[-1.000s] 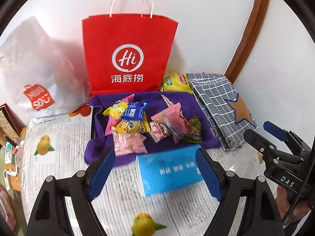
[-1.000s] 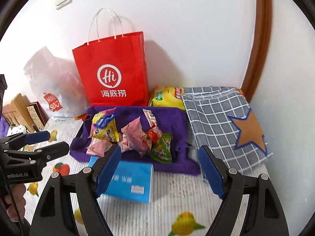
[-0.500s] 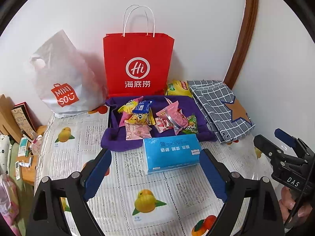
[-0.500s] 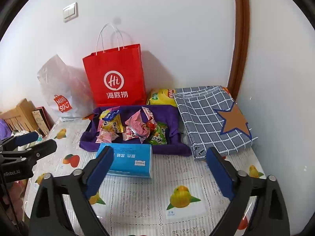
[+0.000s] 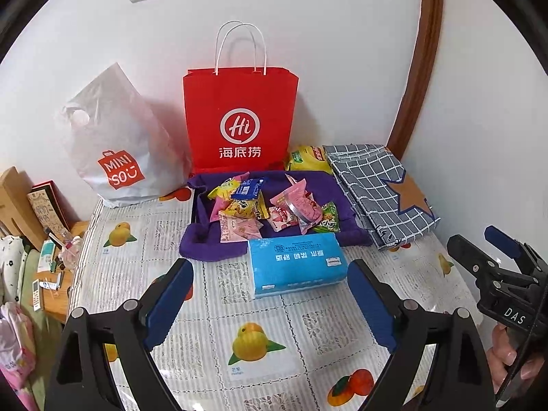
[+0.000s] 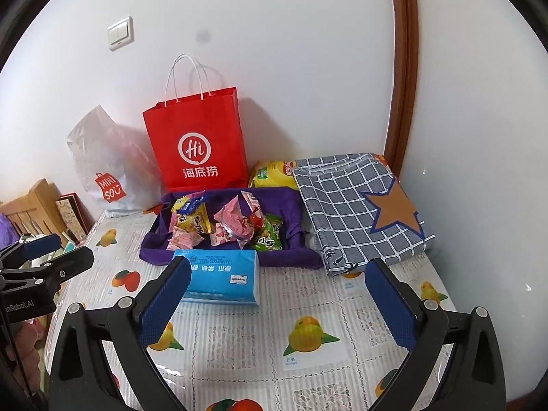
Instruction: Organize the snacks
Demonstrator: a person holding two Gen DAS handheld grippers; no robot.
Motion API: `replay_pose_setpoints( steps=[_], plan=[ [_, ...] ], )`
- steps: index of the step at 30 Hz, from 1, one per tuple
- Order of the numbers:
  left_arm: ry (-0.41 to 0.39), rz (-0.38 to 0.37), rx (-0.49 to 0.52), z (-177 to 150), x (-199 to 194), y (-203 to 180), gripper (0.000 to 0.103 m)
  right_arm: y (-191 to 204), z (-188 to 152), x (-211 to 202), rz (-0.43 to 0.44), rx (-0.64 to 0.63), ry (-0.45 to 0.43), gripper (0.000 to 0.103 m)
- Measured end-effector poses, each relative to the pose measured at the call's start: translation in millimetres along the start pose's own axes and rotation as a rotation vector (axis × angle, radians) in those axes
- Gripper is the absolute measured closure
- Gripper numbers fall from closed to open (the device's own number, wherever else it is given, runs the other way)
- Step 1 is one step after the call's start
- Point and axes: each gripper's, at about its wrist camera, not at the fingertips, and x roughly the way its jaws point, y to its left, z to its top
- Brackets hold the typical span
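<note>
Hovering apart, left gripper (image 5: 270,301) and right gripper (image 6: 277,294) (both just widened) hold nothing above snacks (image 5: 270,205).

Two handheld tools point forward and downward, side by side. The left tool (image 5: 270,303) has just been spreading its jaws, and nothing sits between them. The right tool (image 6: 277,298) gapes wide too, likewise empty. A hand (image 5: 505,366), seemingly gripping the right tool's handle, shows at the frame edge.
</note>
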Motion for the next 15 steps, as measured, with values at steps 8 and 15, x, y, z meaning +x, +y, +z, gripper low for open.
replay_pose_setpoints(
  steps=[8, 15],
  plan=[
    [-0.006, 0.008, 0.004, -0.3, -4.2, -1.0, 0.012, -1.7, -0.4, -4.4, 0.003, 0.001, -0.005, 0.003],
    [-0.008, 0.009, 0.005, -0.2, -6.8, -1.5, 0.012, -1.6, -0.6, -5.3, 0.005, 0.001, -0.005, 0.003]
  ],
)
